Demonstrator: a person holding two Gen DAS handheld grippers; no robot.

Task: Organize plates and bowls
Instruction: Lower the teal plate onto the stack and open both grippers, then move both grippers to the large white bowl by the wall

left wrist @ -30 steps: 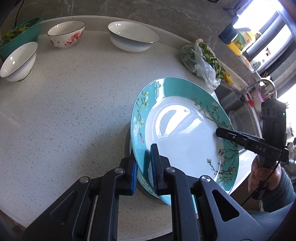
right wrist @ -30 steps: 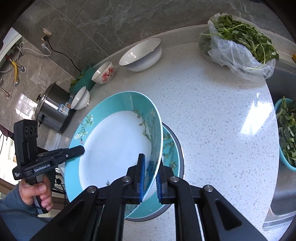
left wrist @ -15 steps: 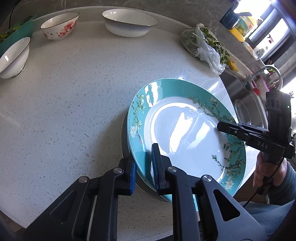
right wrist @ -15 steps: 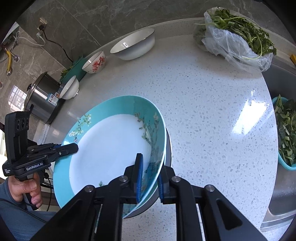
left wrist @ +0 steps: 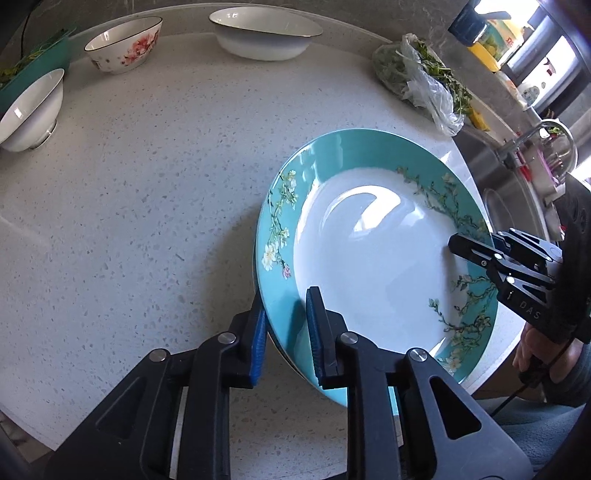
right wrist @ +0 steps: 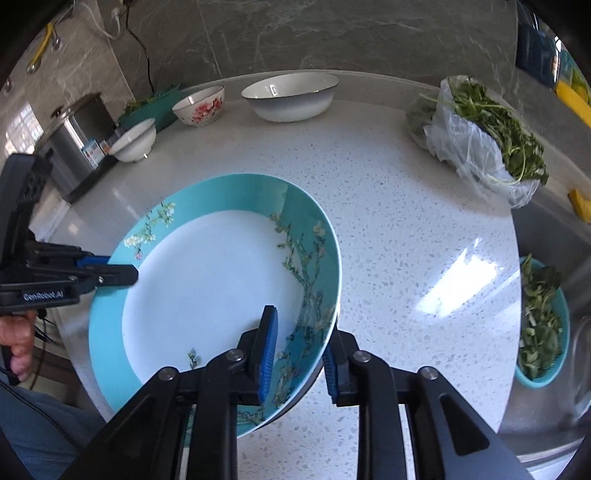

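A teal floral plate (left wrist: 369, 254) (right wrist: 207, 280) lies on top of another plate near the counter's front edge; only a dark sliver of the lower one shows. My left gripper (left wrist: 284, 332) straddles the plate's rim with its jaws apart. It also shows in the right wrist view (right wrist: 122, 271). My right gripper (right wrist: 299, 350) straddles the opposite rim, jaws apart. It also shows in the left wrist view (left wrist: 469, 251). A small white bowl (left wrist: 31, 107), a flowered bowl (left wrist: 125, 50) and a large white bowl (left wrist: 264, 33) stand at the back.
A bag of greens (right wrist: 484, 136) lies at the back right. A teal basket of greens (right wrist: 541, 325) sits in the sink at right. A steel pot (right wrist: 75, 140) stands at the left. A teal tray of greens (left wrist: 33, 62) is behind the bowls.
The teal plate came down from a tilt and now lies flat on the lower plate. Both grippers' jaws have opened around its rim.
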